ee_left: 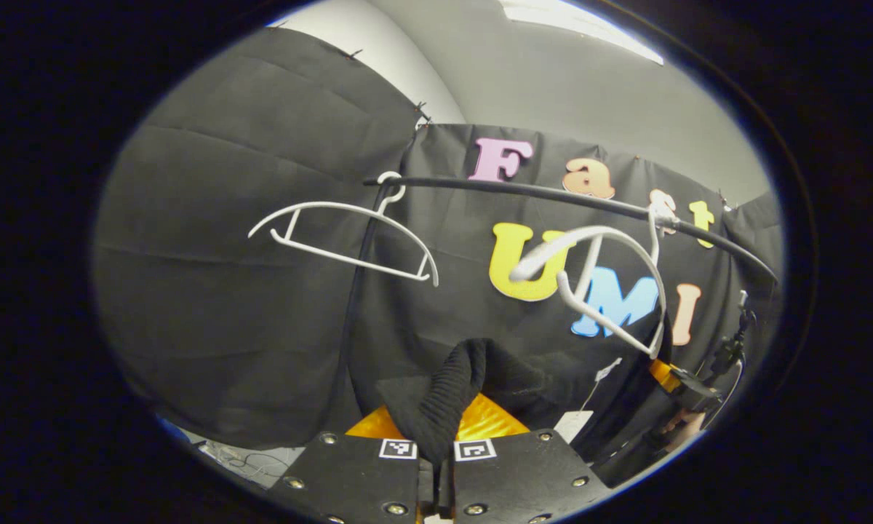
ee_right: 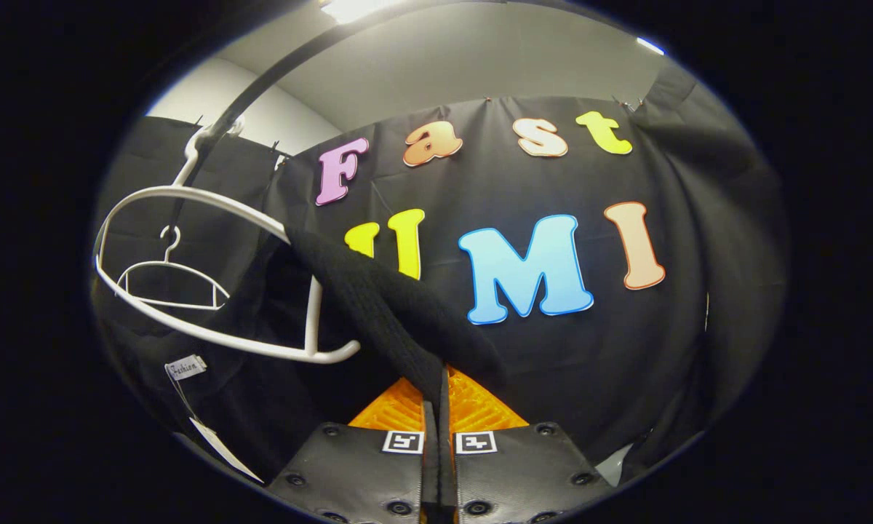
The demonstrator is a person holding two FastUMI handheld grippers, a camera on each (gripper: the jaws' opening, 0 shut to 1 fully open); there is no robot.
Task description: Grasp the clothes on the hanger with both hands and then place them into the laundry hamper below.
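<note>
Left hand-held gripper (ee_left: 436, 466) and right hand-held gripper (ee_right: 436, 451), each pinching a fold of the black garment (ee_right: 378, 306) just ahead of its fingers. The fabric still drapes the near hanger (ee_right: 211, 342) above-left; snagging there could tear either grip loose.

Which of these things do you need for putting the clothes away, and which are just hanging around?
Needed: black garment, left gripper and right gripper both pinching it, near white hanger.
Just there: far white hanger, black rail, paper tags.
</note>
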